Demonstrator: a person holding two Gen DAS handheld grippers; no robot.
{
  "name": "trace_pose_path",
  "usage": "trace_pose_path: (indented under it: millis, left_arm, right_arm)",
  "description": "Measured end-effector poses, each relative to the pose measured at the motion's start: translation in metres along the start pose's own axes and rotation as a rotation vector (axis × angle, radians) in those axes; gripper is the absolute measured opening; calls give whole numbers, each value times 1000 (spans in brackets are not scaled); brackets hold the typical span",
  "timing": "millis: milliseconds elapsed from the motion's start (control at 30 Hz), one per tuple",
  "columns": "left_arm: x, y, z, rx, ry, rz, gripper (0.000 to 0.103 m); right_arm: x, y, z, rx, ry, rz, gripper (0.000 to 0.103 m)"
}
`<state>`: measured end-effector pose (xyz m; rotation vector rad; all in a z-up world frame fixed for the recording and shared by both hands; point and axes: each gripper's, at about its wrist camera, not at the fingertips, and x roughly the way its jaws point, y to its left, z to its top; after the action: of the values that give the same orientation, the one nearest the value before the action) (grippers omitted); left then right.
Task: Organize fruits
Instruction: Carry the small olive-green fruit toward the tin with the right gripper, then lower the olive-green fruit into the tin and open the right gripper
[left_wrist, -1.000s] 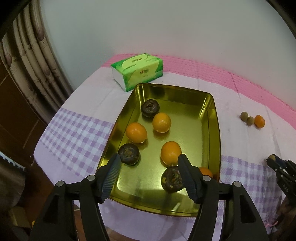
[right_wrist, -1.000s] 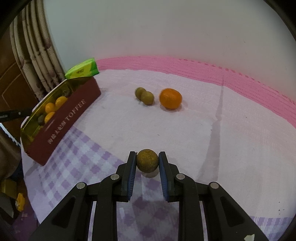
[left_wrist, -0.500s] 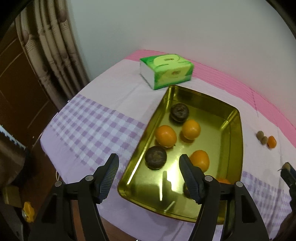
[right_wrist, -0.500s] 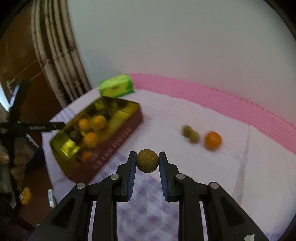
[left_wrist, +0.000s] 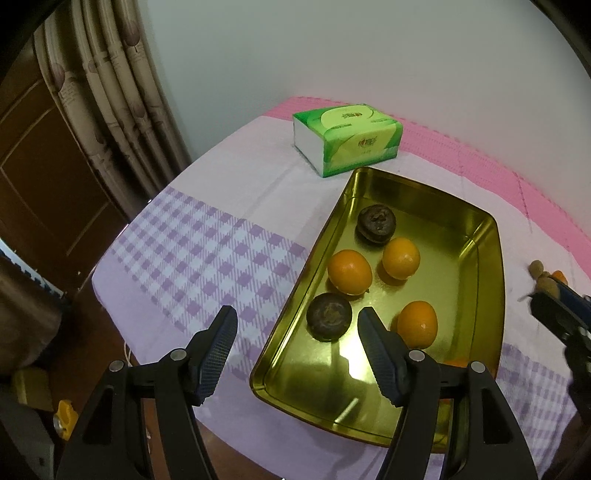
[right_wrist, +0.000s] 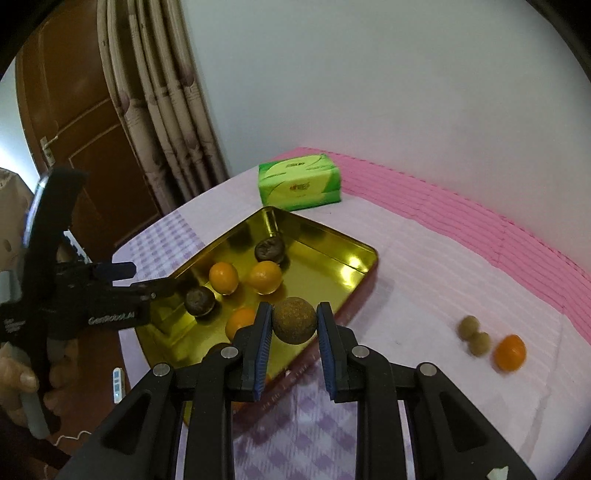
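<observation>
Since a second ago the right gripper (right_wrist: 294, 325) has carried its brown fruit (right_wrist: 294, 320) up off the checked cloth (right_wrist: 295, 435) and across toward the tin (right_wrist: 364, 254), so the tin now fills the middle of the right wrist view instead of sitting far off to the side. The left gripper (left_wrist: 297, 350) has drifted sideways too; its view now shows more cloth and the curtain (left_wrist: 122, 110).

The tin is where the fruit is being gathered: three oranges (left_wrist: 349, 272) and two dark fruits (left_wrist: 328, 321) show plainly in it, with more orange partly hidden by the left gripper's finger. Two small brown fruits (right_wrist: 474, 336) and one small orange (right_wrist: 510, 352) lie together out on the cloth, well apart from the tin, not yet collected. A tissue pack (left_wrist: 347, 138) stands just beyond the tin's far corner.

The right gripper pinches the brown fruit squarely between its blue pads (right_wrist: 263, 347), held in the air in front of the tin's near wall, probably for dropping inside. The left gripper is spread about halfway and holds nothing; it hangs over the tin's near left corner, one finger over the cloth and one over the tin.
</observation>
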<state>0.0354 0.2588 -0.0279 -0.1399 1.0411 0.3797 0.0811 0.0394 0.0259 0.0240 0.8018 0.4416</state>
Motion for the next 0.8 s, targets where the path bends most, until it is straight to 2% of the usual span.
trace_pose_path:
  millis: [333,800]
  left_arm:
    - [4,-3,-2,13,11,0,70]
    - [6,-5,-3,31,21,7,74]
  right_arm:
    - [36,7,6,-19,48,-15,22]
    - [59,11,6,-29,89,-16,23]
